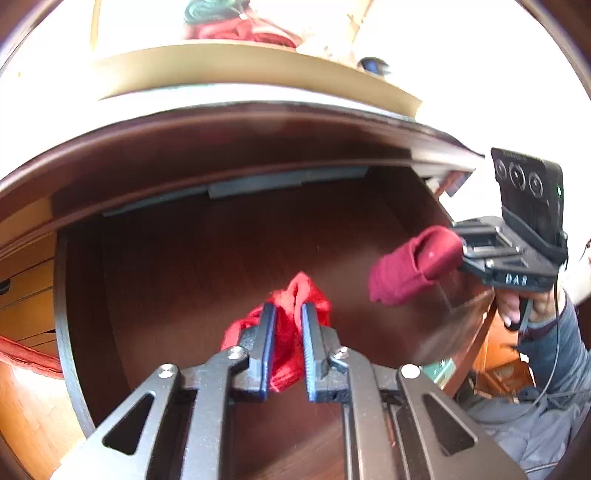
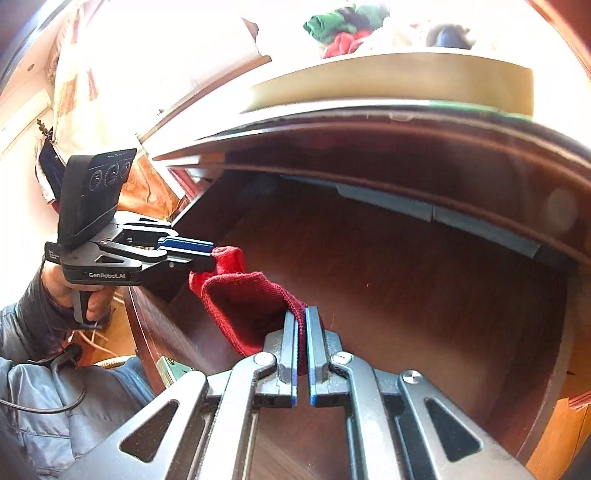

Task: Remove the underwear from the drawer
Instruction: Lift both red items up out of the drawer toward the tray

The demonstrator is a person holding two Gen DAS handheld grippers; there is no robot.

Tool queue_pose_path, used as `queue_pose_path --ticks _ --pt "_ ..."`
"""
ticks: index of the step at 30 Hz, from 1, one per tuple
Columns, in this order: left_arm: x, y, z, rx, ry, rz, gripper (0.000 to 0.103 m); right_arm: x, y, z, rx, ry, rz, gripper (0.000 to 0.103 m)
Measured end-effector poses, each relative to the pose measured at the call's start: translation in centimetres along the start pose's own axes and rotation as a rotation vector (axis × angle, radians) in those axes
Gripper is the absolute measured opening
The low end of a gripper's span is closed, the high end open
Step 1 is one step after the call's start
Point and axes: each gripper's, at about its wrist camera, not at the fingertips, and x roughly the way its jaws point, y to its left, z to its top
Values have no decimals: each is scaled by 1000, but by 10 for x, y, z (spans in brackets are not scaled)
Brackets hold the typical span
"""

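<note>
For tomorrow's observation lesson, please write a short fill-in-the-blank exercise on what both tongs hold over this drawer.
1. Both tongs grip cloth of the colour ____.
2. The left tongs are ____ on the bright satin cloth.
3. The right tongs pinch the dark knitted cloth above the open ____.
4. On the top lies a ____ garment beside red ones.

Missing words: red; shut; drawer; green

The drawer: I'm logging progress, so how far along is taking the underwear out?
Done: drawer open. In hand: left hand-held gripper and right hand-held gripper both clamp the red underwear, lifted off its floor. Left: carrying it clear.
</note>
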Motion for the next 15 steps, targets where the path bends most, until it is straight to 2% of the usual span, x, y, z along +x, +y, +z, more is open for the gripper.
queue_pose_path --ticks 7,15 --pt "-13 -5 3 -15 -123 36 11 -16 1 -1 -10 -63 -9 5" --pt "-17 -14 4 8 -194 88 11 -35 1 -6 -32 -141 -37 5"
